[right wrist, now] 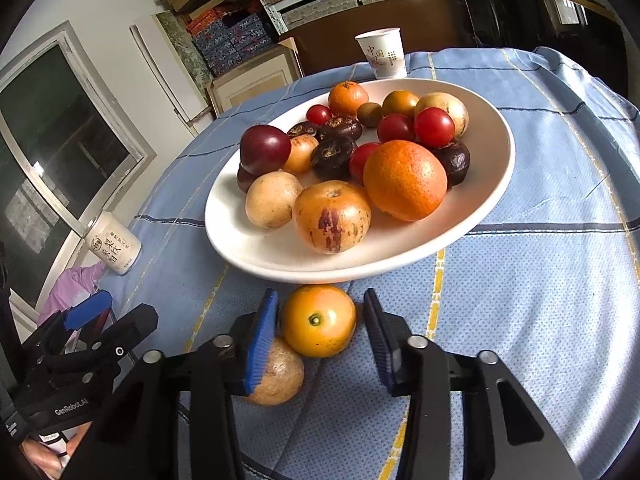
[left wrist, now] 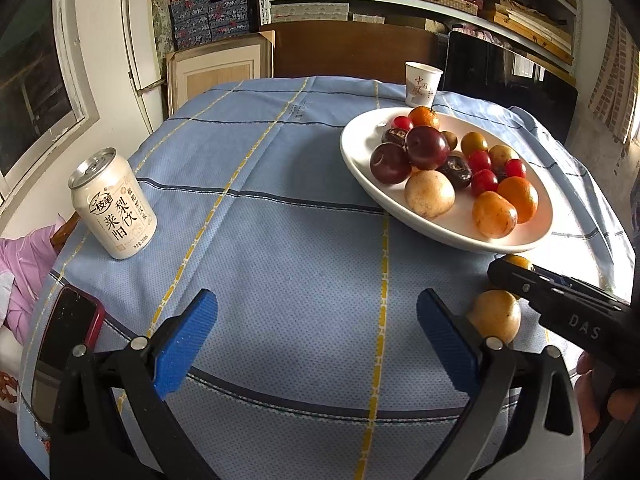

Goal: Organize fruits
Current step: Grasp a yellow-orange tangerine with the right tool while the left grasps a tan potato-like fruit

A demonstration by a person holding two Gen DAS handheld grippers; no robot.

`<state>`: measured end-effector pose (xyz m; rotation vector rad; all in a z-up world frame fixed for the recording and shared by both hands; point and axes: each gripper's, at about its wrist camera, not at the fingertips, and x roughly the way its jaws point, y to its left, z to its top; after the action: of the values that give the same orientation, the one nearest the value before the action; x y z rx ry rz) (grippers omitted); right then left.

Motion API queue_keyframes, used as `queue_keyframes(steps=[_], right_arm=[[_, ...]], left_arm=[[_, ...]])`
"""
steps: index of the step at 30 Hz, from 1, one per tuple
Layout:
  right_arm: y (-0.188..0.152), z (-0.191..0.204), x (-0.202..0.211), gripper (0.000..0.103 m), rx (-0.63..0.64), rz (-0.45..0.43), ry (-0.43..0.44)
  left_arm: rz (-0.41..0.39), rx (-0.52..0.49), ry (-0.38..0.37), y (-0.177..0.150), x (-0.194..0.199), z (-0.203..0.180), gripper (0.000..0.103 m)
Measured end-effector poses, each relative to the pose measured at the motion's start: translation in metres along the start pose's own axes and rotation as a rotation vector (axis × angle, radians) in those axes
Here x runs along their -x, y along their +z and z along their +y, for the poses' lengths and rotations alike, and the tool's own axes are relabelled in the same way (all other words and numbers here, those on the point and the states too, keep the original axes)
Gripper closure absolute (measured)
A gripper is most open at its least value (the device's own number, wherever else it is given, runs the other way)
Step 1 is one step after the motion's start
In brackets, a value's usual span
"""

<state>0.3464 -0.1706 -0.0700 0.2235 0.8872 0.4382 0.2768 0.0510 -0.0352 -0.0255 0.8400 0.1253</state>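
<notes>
A white plate [right wrist: 492, 184] on the blue tablecloth holds several fruits: oranges, plums, cherry tomatoes, dark chestnuts and tan round fruits. It also shows in the left wrist view [left wrist: 360, 152]. In front of it on the cloth lie an orange-yellow fruit [right wrist: 318, 320] and a tan fruit [right wrist: 280, 376]. My right gripper [right wrist: 320, 328] is open, its blue pads on either side of the orange-yellow fruit, the left pad close to it. My left gripper [left wrist: 316, 340] is open and empty over bare cloth; the tan fruit [left wrist: 496, 316] lies just to its right.
A white drink can [left wrist: 114, 210] stands at the table's left. A red-cased phone [left wrist: 64, 340] lies at the front left edge. A paper cup [left wrist: 422, 84] stands behind the plate. Shelves with boxes fill the background.
</notes>
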Motion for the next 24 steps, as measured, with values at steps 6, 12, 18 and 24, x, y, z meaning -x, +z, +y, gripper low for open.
queue_keyframes(steps=[6, 12, 18, 24], right_arm=[[-0.001, -0.002, 0.003, 0.066, -0.013, -0.002, 0.014], [-0.005, -0.015, 0.026, 0.066, -0.046, -0.019, 0.057], [-0.006, -0.026, 0.063, 0.066, -0.029, -0.133, 0.016], [0.000, -0.047, 0.075, 0.066, -0.090, -0.160, 0.019]], left_arm=[[-0.005, -0.013, 0.003, -0.001, 0.002, -0.003, 0.005], [-0.013, -0.020, -0.002, -0.002, 0.003, -0.005, 0.005], [-0.011, -0.086, -0.112, -0.007, 0.005, -0.024, 0.005], [-0.040, -0.282, -0.165, -0.018, 0.007, -0.071, 0.009]])
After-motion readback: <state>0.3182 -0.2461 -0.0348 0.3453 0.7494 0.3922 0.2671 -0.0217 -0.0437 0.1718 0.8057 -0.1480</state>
